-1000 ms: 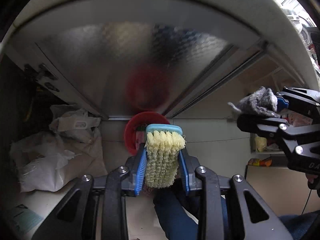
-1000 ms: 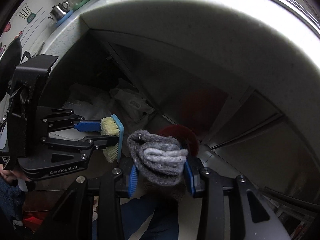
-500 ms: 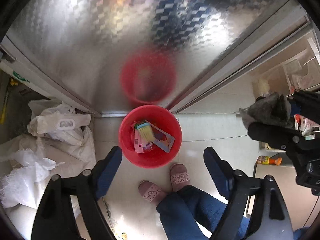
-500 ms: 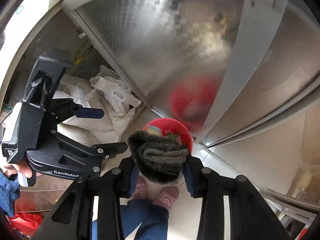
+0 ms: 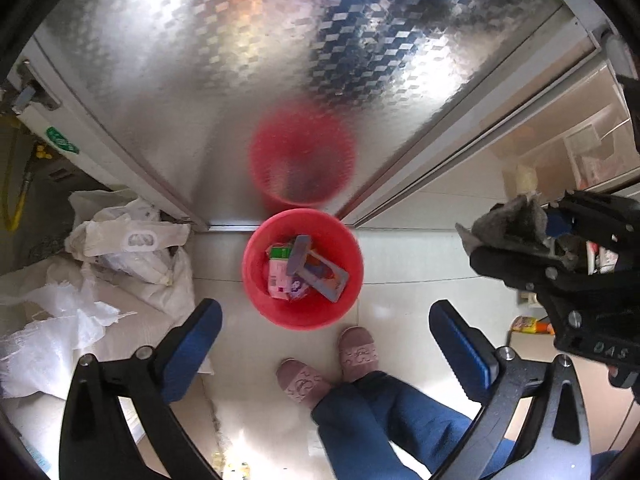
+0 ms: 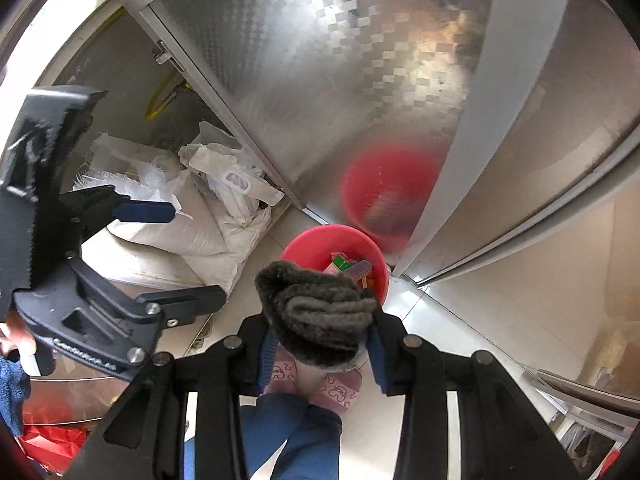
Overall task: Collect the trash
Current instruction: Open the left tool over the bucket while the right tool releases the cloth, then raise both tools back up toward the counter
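Note:
A red bucket stands on the tiled floor against a shiny metal door. It holds cartons, wrappers and a blue-backed brush. My left gripper is open and empty, high above the bucket. My right gripper is shut on a grey folded sock, held above the floor just short of the bucket. The right gripper with the sock also shows at the right of the left wrist view. The left gripper shows open in the right wrist view.
White sacks and plastic bags lie left of the bucket. The person's pink slippers and blue trouser legs are just in front of it. The metal cabinet door reflects the bucket. A shelf with small items is at right.
My left gripper opened and the yellow-bristled brush dropped into the red bucket, landing back up. Both views tilted down toward the floor. The right gripper still holds the sock.

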